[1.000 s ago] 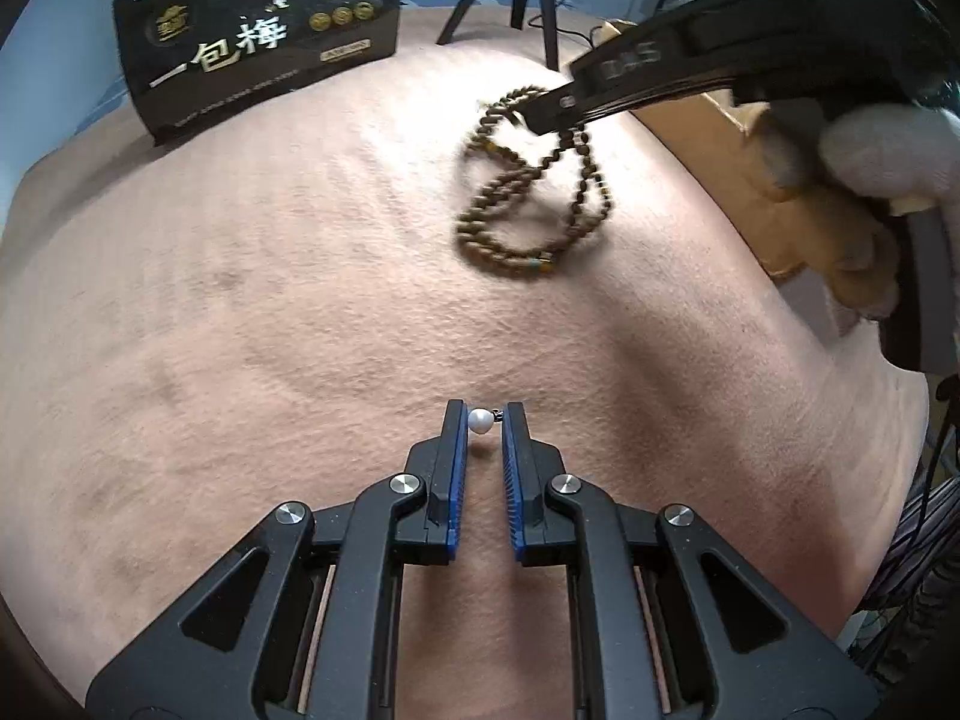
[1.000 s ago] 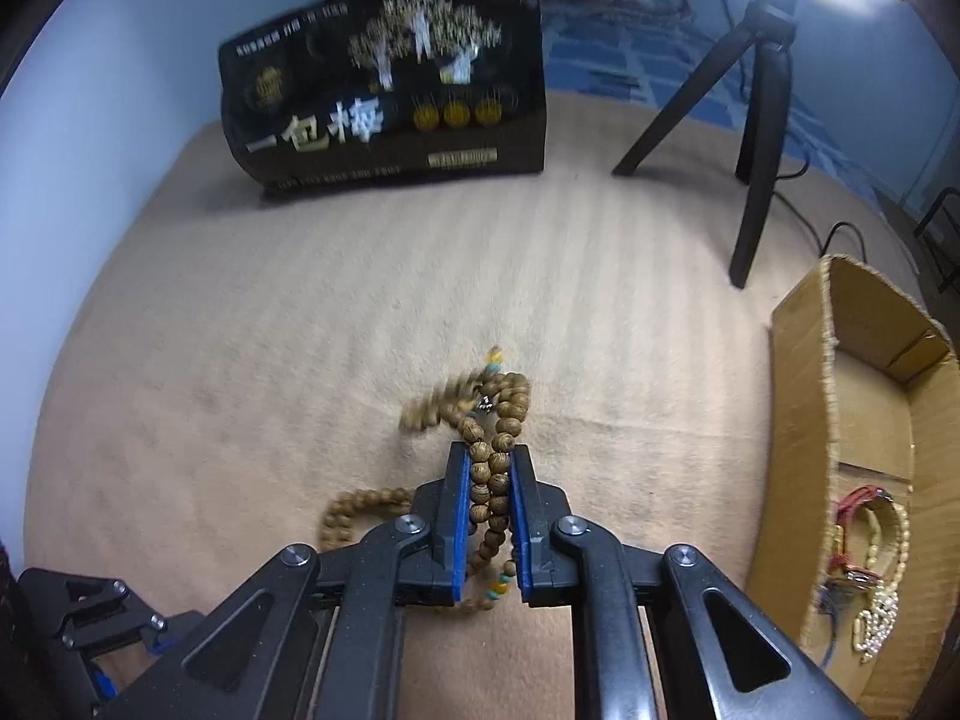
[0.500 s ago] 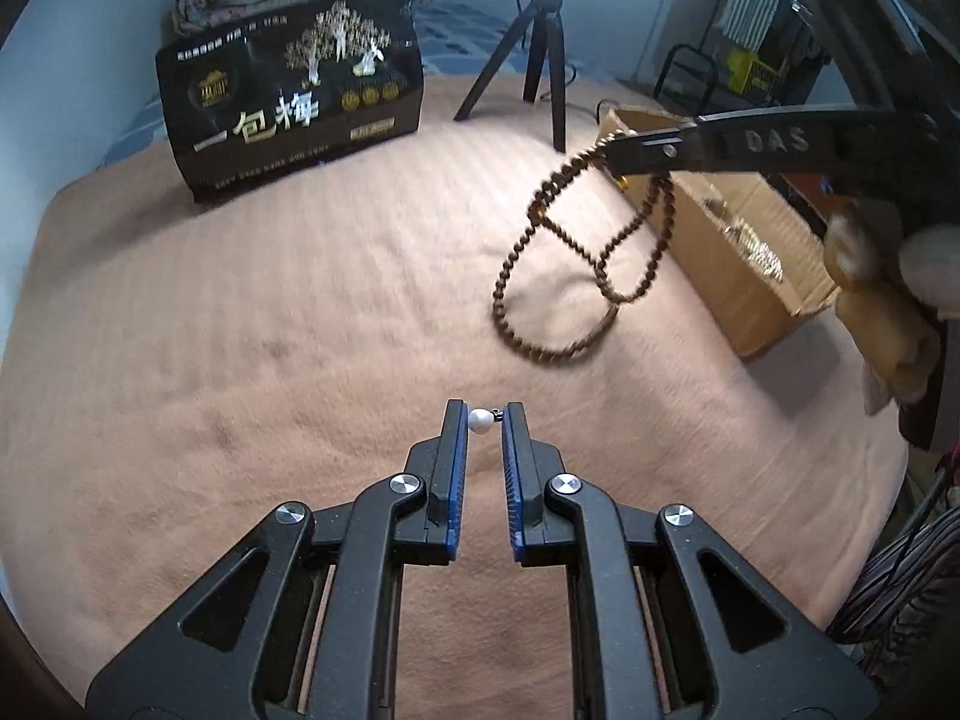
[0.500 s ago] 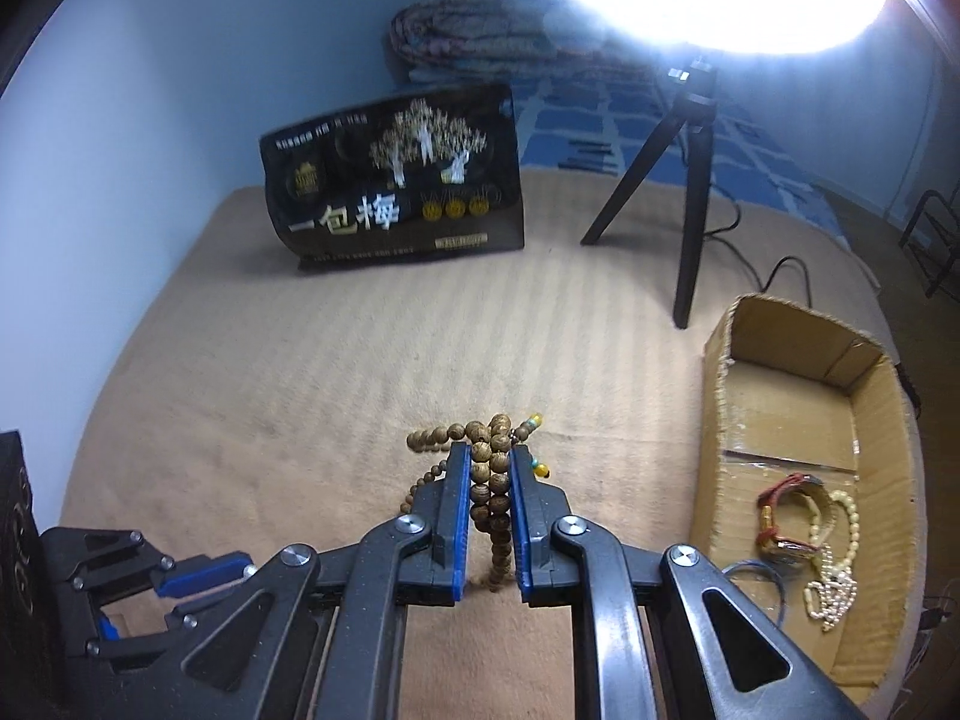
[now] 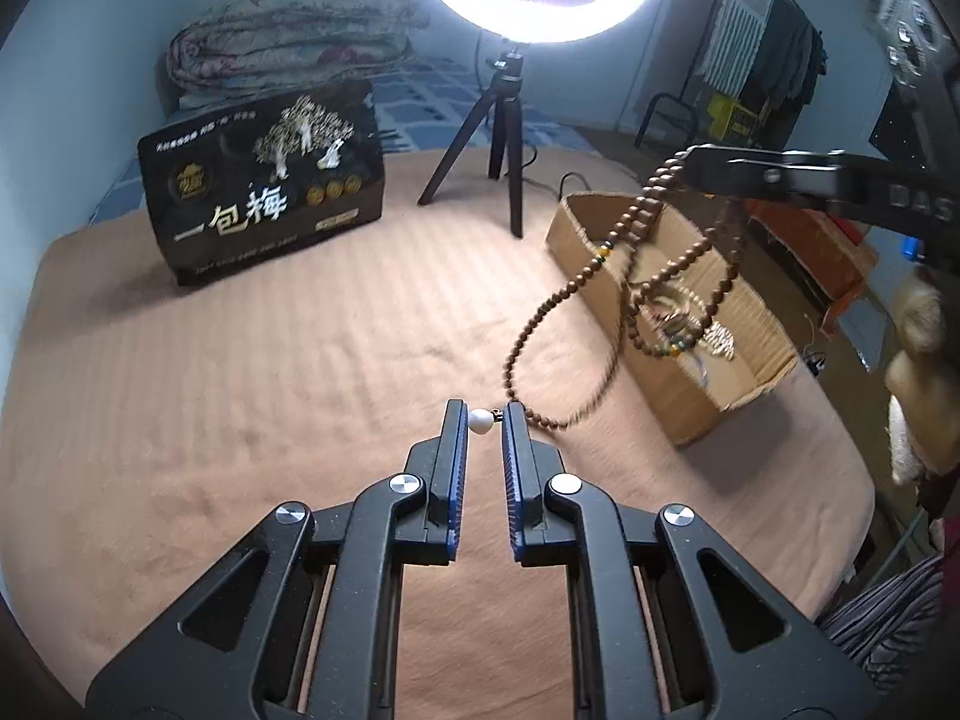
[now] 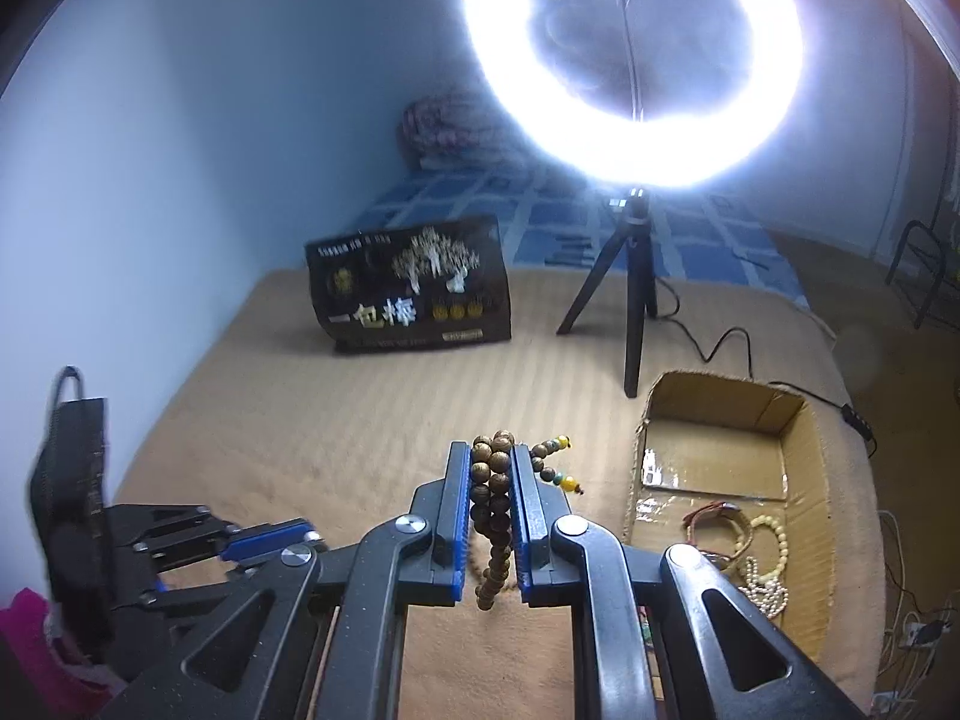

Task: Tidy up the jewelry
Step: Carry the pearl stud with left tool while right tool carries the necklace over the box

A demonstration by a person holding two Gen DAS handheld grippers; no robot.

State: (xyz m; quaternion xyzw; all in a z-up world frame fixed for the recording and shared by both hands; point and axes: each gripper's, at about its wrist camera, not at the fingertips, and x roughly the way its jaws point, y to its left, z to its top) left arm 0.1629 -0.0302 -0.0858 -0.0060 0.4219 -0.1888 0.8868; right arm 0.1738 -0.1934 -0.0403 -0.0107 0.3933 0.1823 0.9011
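My left gripper [image 5: 485, 417] is shut on a small white pearl earring [image 5: 479, 420], held above the tan blanket [image 5: 240, 390]. My right gripper [image 6: 492, 456] is shut on a long brown wooden bead necklace [image 6: 493, 492]. In the left wrist view the necklace [image 5: 606, 312] hangs in loops from the right gripper [image 5: 690, 165], high over the near edge of an open cardboard box [image 5: 684, 402]. The box [image 6: 804, 480] holds several pieces of jewelry [image 6: 750, 552], among them pearl strands and a red bracelet.
A black printed bag [image 5: 258, 198] stands at the back of the blanket. A ring light on a black tripod [image 5: 504, 138] stands beside the box. A folded quilt [image 5: 288, 54] lies behind. The left gripper's body [image 6: 180, 546] shows low left in the right wrist view.
My right gripper has lifted the bead necklace off the blanket and carried it up and right toward the box. Both wrist views have tilted upward. The left gripper still holds the pearl earring.
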